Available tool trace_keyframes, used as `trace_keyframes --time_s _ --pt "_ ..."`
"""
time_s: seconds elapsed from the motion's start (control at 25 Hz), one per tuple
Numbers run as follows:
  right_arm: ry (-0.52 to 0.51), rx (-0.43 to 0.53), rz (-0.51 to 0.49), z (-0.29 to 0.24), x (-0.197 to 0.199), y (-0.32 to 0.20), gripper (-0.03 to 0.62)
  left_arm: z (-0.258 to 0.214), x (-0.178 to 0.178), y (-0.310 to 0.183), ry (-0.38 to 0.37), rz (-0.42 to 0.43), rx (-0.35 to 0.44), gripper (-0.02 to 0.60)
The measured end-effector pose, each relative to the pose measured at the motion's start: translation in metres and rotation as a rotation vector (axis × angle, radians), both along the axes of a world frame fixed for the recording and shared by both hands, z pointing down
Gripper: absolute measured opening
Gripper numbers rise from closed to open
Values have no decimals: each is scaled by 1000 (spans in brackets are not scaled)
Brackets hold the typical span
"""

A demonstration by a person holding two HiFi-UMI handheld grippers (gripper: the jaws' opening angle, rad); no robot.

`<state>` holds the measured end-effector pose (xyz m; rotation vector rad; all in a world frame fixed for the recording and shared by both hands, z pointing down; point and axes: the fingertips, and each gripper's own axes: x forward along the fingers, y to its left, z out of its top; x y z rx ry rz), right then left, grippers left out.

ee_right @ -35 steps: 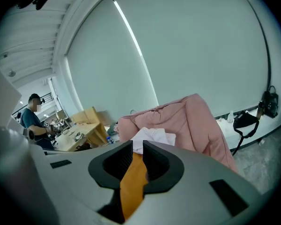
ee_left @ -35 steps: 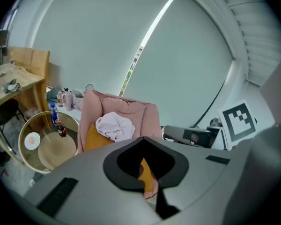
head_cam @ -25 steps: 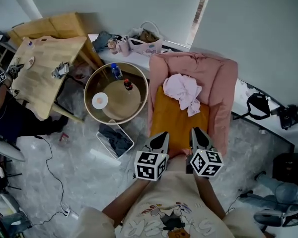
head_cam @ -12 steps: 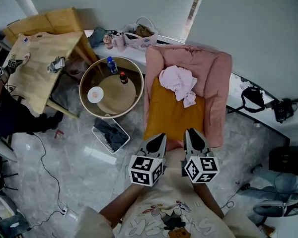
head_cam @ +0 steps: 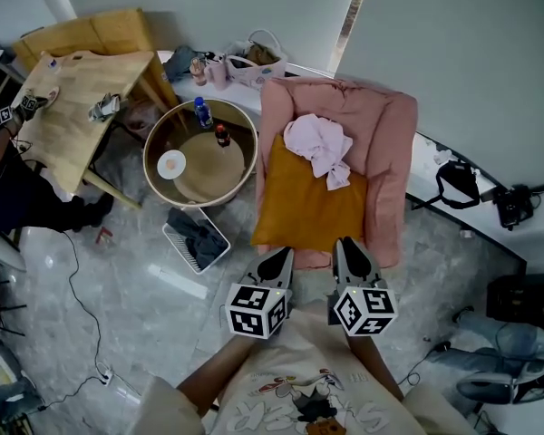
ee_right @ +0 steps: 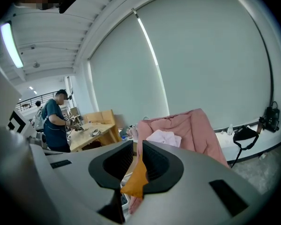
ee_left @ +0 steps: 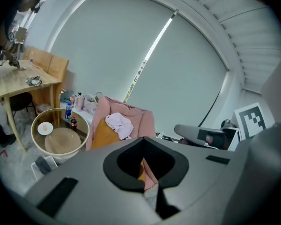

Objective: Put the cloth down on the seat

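An orange cloth [head_cam: 308,202] lies spread flat over the seat of a pink armchair [head_cam: 392,152]. A crumpled pale pink garment [head_cam: 319,143] rests against the chair's back, above the cloth. My left gripper [head_cam: 281,252] and right gripper [head_cam: 343,243] hover side by side at the chair's front edge, just short of the cloth's near hem. Both have their jaws drawn together with nothing between them. In the gripper views the chair stands some way off. Only a sliver of the orange cloth [ee_right: 136,175] shows through the slit between the right gripper's jaws.
A round glass-topped table [head_cam: 159,166] with two bottles and a small disc stands left of the chair. A white basket [head_cam: 195,240] of dark cloth sits on the floor beside it. Farther left are a wooden table [head_cam: 72,98] and a person. A black bag [head_cam: 453,184] lies right of the chair.
Both grippers have drawn back from over the seat to its front edge as the view backed away. The orange cloth has stayed where it lay.
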<state>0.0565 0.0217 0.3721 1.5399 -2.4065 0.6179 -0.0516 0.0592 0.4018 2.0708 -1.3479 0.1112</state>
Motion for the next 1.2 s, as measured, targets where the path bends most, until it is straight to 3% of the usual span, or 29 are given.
trace_keyframes --time_s 0.28,0.56,0.8,1.08,1.16,1.2 --pt "-27 1 -25 -8 53 53 78 -14 46 39 -14 -41 1 3" --pt "-83 -19 -18 -5 118 127 78 -19 110 111 -44 -54 -3 3" --pt "-126 -10 -73 -13 138 170 78 -32 136 158 -84 -88 24 3" --pt "-168 29 -92 -29 159 190 78 -41 175 173 -167 -5 74 3" --pt "-132 66 -108 -32 160 192 77 -40 185 176 -182 23 78 3" --pt "-102 93 -113 -34 161 196 37 -38 189 179 -188 32 78 3"
